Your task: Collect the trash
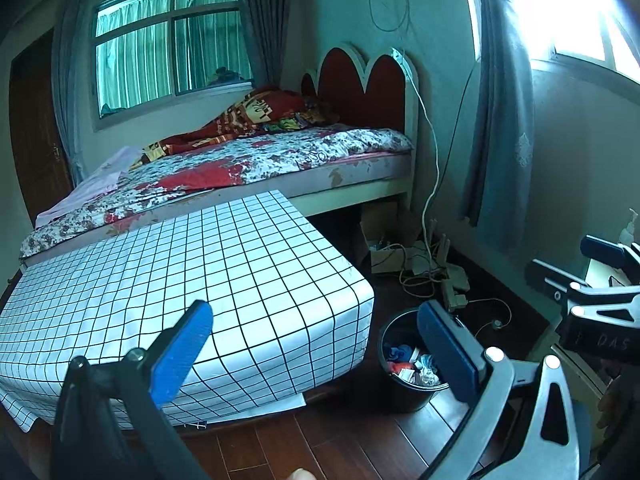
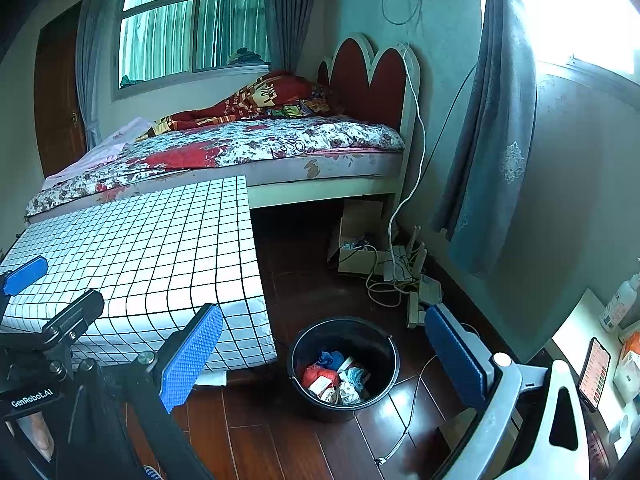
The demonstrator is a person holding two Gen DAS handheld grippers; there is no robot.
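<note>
The left gripper hung above the dark wooden floor with its blue-padded fingers spread wide apart and nothing between them. Just ahead of its right finger and a little below stood a black bucket, and in it lay crumpled trash in red, blue and white. Ahead of its left finger, and touching neither finger, was a low block covered in a white cloth with a black grid. Beyond that stood a bed with a floral cover and a red scalloped headboard.

The right gripper was likewise spread wide and empty. In its view the bucket sat on the floor almost midway between the two fingers and below them, the trash heaped at its bottom. Past the right finger, a tangle of white cables and a power strip lay by the wall beside an open cardboard box under the bed's edge. Far to the right of that finger a phone with a lit screen rested on a pale surface. The left gripper's blue pad showed well off to the left, over the grid cloth.
</note>
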